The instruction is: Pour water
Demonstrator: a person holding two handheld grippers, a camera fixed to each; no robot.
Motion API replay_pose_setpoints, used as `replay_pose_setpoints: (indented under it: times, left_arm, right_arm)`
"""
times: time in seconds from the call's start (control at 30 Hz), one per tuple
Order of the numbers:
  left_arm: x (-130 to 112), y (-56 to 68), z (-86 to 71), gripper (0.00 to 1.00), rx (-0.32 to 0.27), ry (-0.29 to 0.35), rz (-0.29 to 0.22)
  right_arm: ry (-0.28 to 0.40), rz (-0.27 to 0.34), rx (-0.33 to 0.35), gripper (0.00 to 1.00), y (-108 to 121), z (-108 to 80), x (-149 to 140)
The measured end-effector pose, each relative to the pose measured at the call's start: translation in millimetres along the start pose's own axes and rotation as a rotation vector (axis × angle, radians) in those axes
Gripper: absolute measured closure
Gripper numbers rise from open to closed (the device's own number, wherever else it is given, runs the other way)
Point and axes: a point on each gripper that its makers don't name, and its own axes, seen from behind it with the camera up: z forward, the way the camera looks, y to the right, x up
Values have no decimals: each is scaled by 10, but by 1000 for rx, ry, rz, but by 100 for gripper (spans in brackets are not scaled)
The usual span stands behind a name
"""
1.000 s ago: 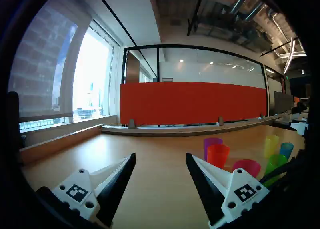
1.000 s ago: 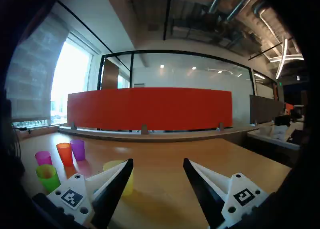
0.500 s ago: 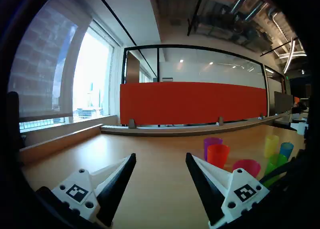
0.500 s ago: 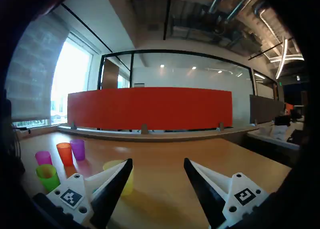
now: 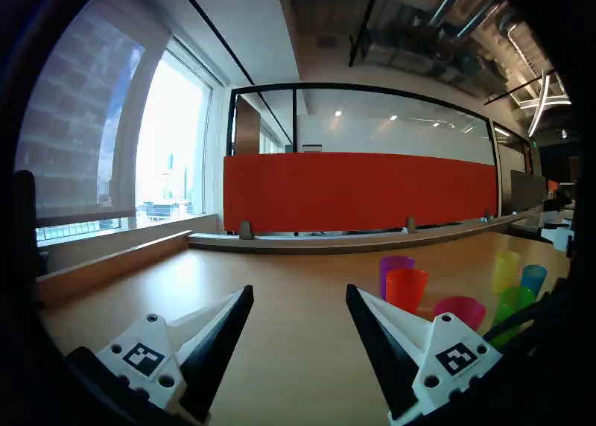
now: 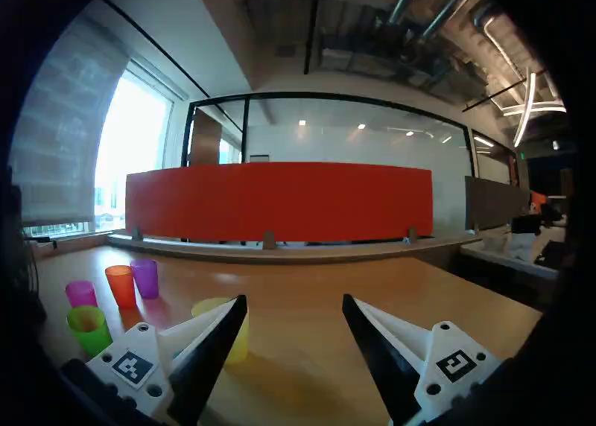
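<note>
Several coloured plastic cups stand on a wooden table (image 5: 298, 307). In the left gripper view, a purple cup (image 5: 395, 268), an orange cup (image 5: 407, 288), a pink cup (image 5: 462, 310), a yellow cup (image 5: 505, 270), a blue cup (image 5: 533, 278) and a green cup (image 5: 512, 304) stand to the right. My left gripper (image 5: 298, 301) is open above bare table. In the right gripper view, the orange cup (image 6: 120, 285), purple cup (image 6: 144, 277), pink cup (image 6: 80, 293) and green cup (image 6: 89, 328) sit at the left. A yellow cup (image 6: 223, 329) stands partly behind the left finger of my open right gripper (image 6: 295, 309).
A red divider panel (image 5: 357, 190) runs along the table's far edge. Large windows (image 5: 167, 150) are on the left. Other desks (image 6: 514, 255) lie to the right beyond the table (image 6: 313, 292).
</note>
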Motion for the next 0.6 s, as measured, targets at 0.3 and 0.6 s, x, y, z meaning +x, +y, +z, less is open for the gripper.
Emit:
replay_pose_setpoints:
  times: [0.3,0.6]
  left_arm:
    - [34,-7,-10,8,0,-1,0]
    - [38,-3,-18,8,0,-1,0]
  right_arm:
    - [0,0,0,1,3,5,5]
    - [0,-1,0,0,3,2,2]
